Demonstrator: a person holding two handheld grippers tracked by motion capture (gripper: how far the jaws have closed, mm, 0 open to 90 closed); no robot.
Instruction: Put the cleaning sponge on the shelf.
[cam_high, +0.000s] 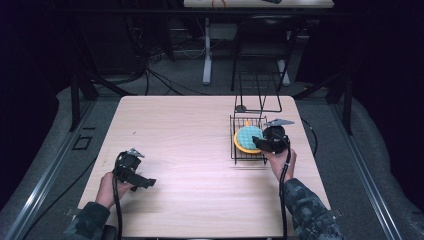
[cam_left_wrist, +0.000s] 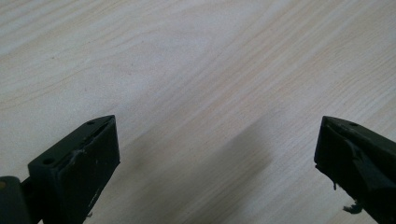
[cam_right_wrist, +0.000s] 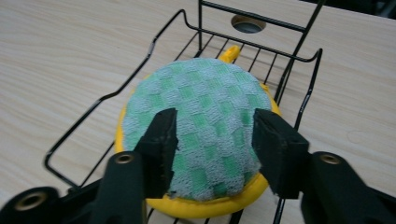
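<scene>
A round pad (cam_high: 248, 136) with a green checked cloth top and a yellow rim lies in a black wire basket (cam_high: 232, 150) at the table's right side. My right gripper (cam_high: 257, 144) hovers at the pad's near edge. In the right gripper view the pad (cam_right_wrist: 205, 88) bulges up between and behind the jaws of my right gripper (cam_right_wrist: 215, 119), which stand apart without pressing on it; the basket's wire rim (cam_right_wrist: 140, 74) surrounds it. My left gripper (cam_high: 147, 184) rests low over the bare wooden table (cam_high: 190, 150) at the front left, and in its own view the left gripper (cam_left_wrist: 217, 149) is wide open with nothing between its jaws.
A tall wire frame (cam_high: 257, 92) rises from the basket's far side. A round cable hole (cam_right_wrist: 248, 23) sits in the tabletop just beyond it. Behind the table stand another desk's legs (cam_high: 207, 55) and loose cables on the floor.
</scene>
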